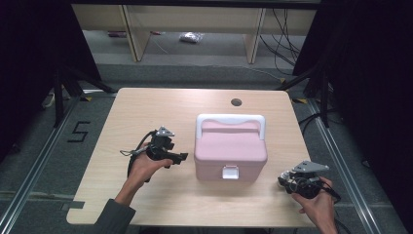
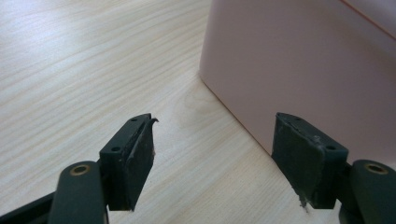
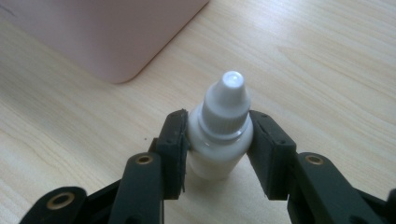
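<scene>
In the high view, the closed pink box [image 1: 230, 148] sits mid-frame, with the left gripper [image 1: 182, 156] at its left and the right gripper [image 1: 282, 181] lower right. The left gripper view shows wide, empty jaws beside the box wall [image 2: 299, 65]. In the right gripper view, the jaws clamp a white dropper bottle [image 3: 219, 130] at centre; the bottle is in hand, so next, I judge, the latch [image 1: 230, 172] must be opened.

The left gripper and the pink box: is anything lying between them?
No. In the high view, only bare table separates the open left gripper from the pink box.

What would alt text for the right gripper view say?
A small white dropper bottle is clamped between the two black jaws of the right hand-held gripper, its capped tip pointing away from the camera. Beyond it lies a pale wooden table, with the rounded corner of a pink box at upper left.
</scene>
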A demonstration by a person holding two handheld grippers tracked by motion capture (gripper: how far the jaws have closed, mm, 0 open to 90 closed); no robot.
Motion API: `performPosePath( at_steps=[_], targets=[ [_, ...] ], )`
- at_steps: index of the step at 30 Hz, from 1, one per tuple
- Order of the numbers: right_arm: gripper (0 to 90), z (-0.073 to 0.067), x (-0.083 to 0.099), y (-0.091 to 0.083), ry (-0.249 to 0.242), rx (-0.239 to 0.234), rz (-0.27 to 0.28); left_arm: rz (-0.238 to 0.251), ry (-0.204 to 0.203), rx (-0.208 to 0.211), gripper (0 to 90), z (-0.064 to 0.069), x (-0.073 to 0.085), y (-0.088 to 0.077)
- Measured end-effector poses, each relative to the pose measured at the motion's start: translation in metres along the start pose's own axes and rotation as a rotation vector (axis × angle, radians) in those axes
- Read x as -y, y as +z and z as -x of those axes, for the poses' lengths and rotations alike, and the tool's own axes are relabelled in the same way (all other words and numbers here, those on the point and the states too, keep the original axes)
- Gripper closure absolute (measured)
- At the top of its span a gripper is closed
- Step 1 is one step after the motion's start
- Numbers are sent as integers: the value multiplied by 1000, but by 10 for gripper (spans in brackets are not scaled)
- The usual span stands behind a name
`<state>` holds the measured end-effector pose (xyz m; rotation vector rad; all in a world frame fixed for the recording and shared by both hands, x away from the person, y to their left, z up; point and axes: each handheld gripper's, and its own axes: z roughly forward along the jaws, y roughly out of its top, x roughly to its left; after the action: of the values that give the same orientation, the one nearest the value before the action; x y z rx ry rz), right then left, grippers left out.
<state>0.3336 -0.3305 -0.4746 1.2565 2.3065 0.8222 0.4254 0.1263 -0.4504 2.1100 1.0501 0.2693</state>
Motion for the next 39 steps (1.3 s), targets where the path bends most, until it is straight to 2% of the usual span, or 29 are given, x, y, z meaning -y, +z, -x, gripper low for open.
performPosePath(
  at_steps=[3, 5, 10, 11, 12, 13, 14, 15, 16, 18, 21, 23, 25, 26, 27, 30, 31, 34, 35, 36, 39],
  targets=[
    [602, -3, 0, 0, 20, 5, -8, -3, -4, 6, 294, 0, 0, -1],
    [602, -1, 2, 0, -4, 12, -5, 6, -6, 2, 294, 0, 0, -1],
    [590, -2, 3, -2, -1, 14, 2, -3, 1, 7, 293, 0, 0, -1],
    [567, -3, 3, -2, 5, 16, 10, -3, 1, 7, 294, 0, 0, -1],
    [539, -4, 2, -3, 33, 11, 10, -3, -1, 7, 293, 0, 0, -2],
    [508, -1, 3, -3, -2, 18, 34, 6, -6, 5, 294, 0, 0, -1],
    [478, -1, 4, -4, 14, 22, 31, -2, -1, 11, 294, -1, -1, -3],
    [456, -3, 5, -5, 33, 25, 24, 13, -10, 0, 293, -1, 0, -3],
    [449, -3, 5, -5, 42, 16, 40, 9, -4, 8, 294, -2, -1, -4],
    [437, -4, 8, -7, 24, 22, 39, 16, -10, 10, 293, -2, -2, -5],
    [415, -7, 11, -11, 23, 26, 39, 13, 0, 16, 292, -2, -4, -9],
    [406, -6, 11, -13, -5, 20, 60, 25, -1, 13, 292, -1, -7, -12],
    [396, -8, 10, -15, 17, 26, 59, 27, 11, 16, 291, -2, -9, -15],
    [396, -7, 10, -14, 3, 27, 74, 21, 21, 19, 291, -2, -10, -17],
    [393, -8, 11, -15, 8, 26, 75, 30, 12, 15, 291, -1, -10, -18],
    [391, -9, 10, -16, 19, 23, 81, 23, 24, 15, 291, -2, -10, -21],
    [384, -12, 9, -19, 50, 40, 74, 32, 20, 21, 290, -3, -12, -23],
    [373, -12, 9, -19, 38, 44, 89, 36, 25, 26, 288, -3, -13, -26],
    [367, -13, 9, -19, 52, 35, 87, 40, 22, 32, 287, -3, -14, -27],
    [364, -12, 10, -19, 33, 45, 84, 34, 32, 36, 284, -2, -15, -28],
    [350, -13, 10, -18, 45, 28, 91, 40, 39, 38, 273, 1, -17, -30]
  ],
)
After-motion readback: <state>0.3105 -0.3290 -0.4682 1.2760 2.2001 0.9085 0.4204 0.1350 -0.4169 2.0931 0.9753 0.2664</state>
